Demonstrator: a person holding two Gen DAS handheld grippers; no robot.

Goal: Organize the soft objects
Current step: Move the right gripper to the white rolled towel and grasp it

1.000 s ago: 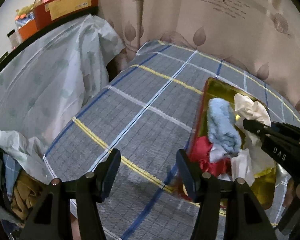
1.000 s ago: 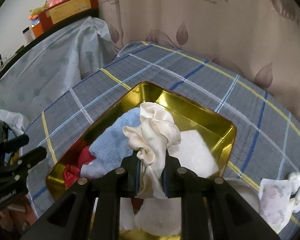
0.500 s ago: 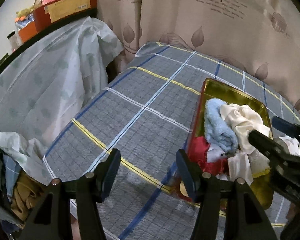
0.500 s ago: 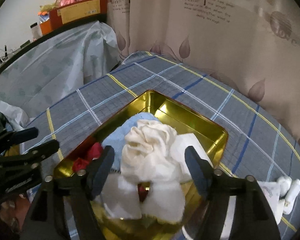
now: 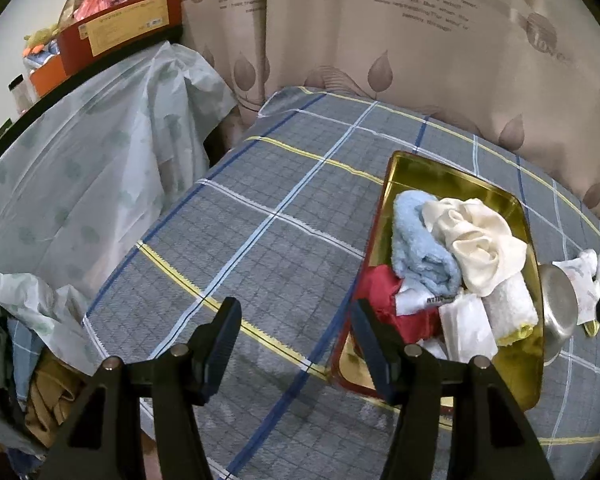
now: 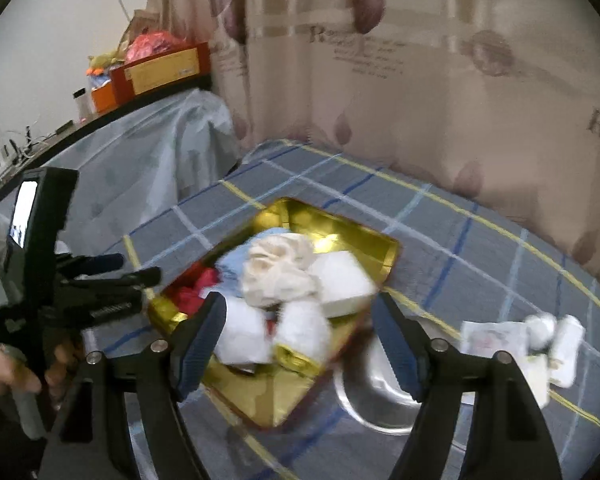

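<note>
So the right gripper (image 6: 298,334) has its jaws spread wide with nothing between them, hanging above the near end of the gold tray (image 6: 340,232). That view is pretty blurry, so take the small details loosely. The left gripper (image 5: 294,338) is parted about halfway, also empty, hovering over bare plaid tablecloth (image 5: 260,208) just off the tray's left long edge. In the right camera you can see it out at the left side, with a hand (image 6: 4,364) wrapped around its handle.

The soft stuff is all heaped in the tray (image 5: 452,178), toward its near half. A cream cloth (image 5: 476,240) sits on top of the pile, bunched up. A light blue towel (image 5: 416,248) lies against it along the tray's left edge, and a red cloth (image 5: 384,296) is tucked into the near left corner. White folded pieces (image 5: 504,304) fill the near right part. The far end of the tray is bare gold.

Just outside the tray's right edge there's a steel bowl (image 5: 556,300), and past that a small white packet with white bits (image 5: 584,268) on the tablecloth. A curtain (image 5: 420,60) hangs along the table's far edge.
</note>
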